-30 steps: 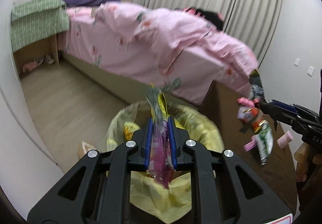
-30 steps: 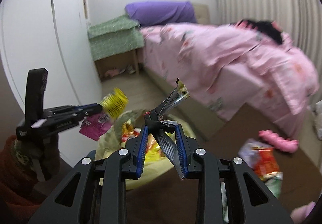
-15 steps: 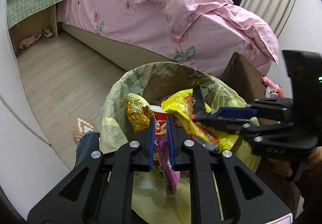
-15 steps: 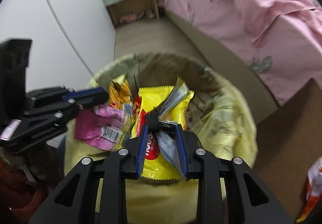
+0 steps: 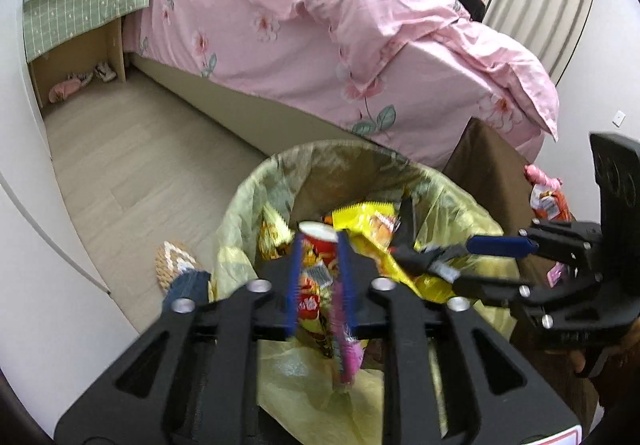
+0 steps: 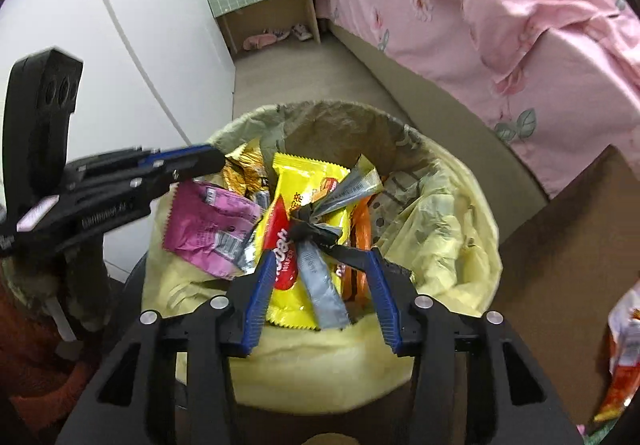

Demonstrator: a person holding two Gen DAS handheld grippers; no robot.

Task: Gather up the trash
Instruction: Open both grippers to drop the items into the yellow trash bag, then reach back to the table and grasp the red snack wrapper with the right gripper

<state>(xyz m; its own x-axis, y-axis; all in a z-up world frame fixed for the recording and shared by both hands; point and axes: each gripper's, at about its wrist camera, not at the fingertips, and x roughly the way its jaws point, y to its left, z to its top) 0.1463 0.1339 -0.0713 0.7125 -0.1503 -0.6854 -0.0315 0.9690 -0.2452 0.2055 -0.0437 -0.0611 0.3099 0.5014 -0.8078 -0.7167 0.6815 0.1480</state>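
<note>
Both claws hang over the yellow-lined trash bin (image 6: 452,205), which already holds a heap of wrappers: a yellow snack bag (image 6: 304,181), a gold one, orange ones and a red cup.

The right claw (image 6: 320,273) has its jaws spread wide. The silver-and-black wrapper (image 6: 316,241) sits between them, resting against the yellow bag directly ahead of the fingertips; it looks released or very nearly so, though whether one end touches the right-hand pad cannot be told.

The left claw (image 5: 318,277) is at a medium gap, and the blur hides whether its pads grip anything. The pink wrapper (image 6: 208,229) hangs just under its fingers above the bin's near-left side, so it seems to be at the point of dropping.

As a judgement, these 2 pieces are almost delivered, and the task is well along but not finished: to the right of the right claw, on the brown desk (image 6: 560,245), at least 1 red-and-orange packet (image 6: 624,349) lies waiting, and the left wrist view shows more small pink and red packets (image 5: 546,201) beyond the bin on that desk.
</note>
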